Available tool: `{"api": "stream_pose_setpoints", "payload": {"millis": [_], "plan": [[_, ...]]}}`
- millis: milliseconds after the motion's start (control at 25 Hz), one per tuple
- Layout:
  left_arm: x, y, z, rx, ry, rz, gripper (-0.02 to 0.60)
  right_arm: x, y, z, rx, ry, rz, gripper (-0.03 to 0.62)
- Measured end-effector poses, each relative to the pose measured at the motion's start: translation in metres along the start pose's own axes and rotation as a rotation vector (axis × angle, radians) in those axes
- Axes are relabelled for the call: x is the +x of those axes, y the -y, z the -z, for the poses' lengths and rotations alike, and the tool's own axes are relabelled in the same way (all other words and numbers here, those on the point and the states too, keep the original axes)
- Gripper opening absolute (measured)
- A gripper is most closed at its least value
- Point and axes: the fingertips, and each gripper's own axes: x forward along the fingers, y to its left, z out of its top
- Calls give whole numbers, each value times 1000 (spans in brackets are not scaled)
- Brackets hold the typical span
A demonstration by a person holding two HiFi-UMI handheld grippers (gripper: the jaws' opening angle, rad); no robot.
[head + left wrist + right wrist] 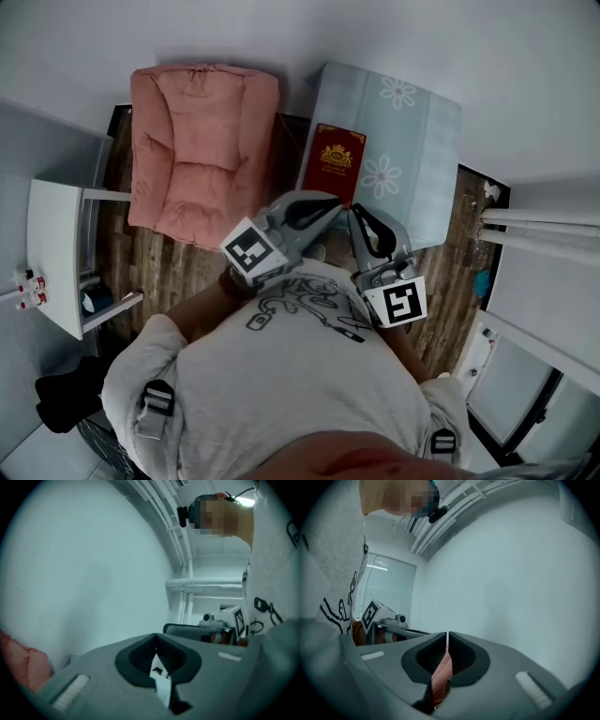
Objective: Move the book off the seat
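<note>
Head view: wood floor (150, 267) between white walls. A blue pad (422, 141) with a flower print lies at top right. A pink armchair (197, 141) stands just left of it, with a narrow strip of floor between. A white table (56, 248) is at the far left, with two red-capped vials (28, 278) at its edge. The person, in a grey printed shirt (281, 375), fills the lower middle.

Left gripper (328, 204): held in front of the chest, tips toward the pad. Left gripper view: jaws clenched pad to pad, gripping no object. White wall is ahead and the armchair shows pink at the lower left edge.

Right gripper (361, 220): just beside the left one, its tips near the left's. Right gripper view: jaws clenched, only a hairline slit between the pads, with no object gripped.

Book (334, 161): red cover with gold ornament, face up. It lies flat on the pad near the edge that faces the armchair. In the head view it sits just past both sets of tips. Neither gripper touches it.
</note>
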Motion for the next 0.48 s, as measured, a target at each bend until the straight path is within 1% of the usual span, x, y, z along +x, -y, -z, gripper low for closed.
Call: {"api": "stream_pose_setpoints", "payload": {"millis": [160,400,480], "plan": [[1,-2,2,4,1,-7,2,0,2,2,-3,-4,-3,20],[1,-5,10,15,-24,-4,2,0,3,3,-3,-7,-4,20],[2,-6,8,15,-16,-6,2,1,4,3,-3,-7,-4,20]]}}
